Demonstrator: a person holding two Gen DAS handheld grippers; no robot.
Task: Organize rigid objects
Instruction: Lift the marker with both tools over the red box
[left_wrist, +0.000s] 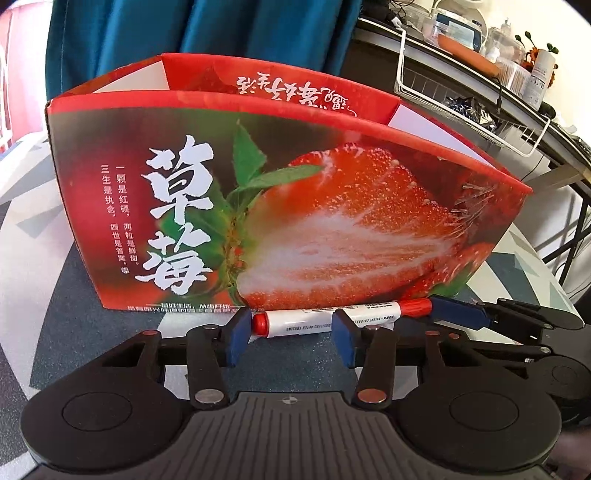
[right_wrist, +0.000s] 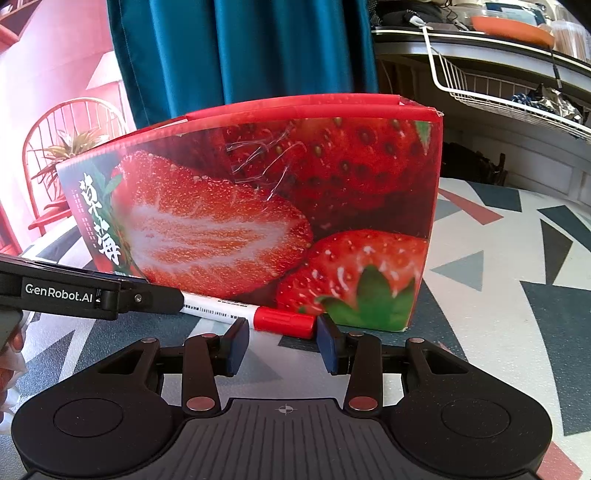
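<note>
Whiteboard marker (left_wrist: 321, 319) w/ red cap lies on the desk (right_wrist: 498, 258), right against the foot of the strawberry box (left_wrist: 280, 206), not in it yet. Your left gripper (left_wrist: 288, 328) and right gripper (right_wrist: 282, 330) both have jaws spread, straddling the marker, nothing clamped. Grasp + drop into box are left, I'd judge.

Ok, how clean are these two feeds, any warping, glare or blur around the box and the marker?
Left wrist view: heavy fisheye bowing, the box top edge curves; marker print soft but partly readable; bright washed-out area at upper right. Right wrist view: same bowing; shiny creased tape on the box catches glare; marker sharp enough, background shelf soft.
</note>
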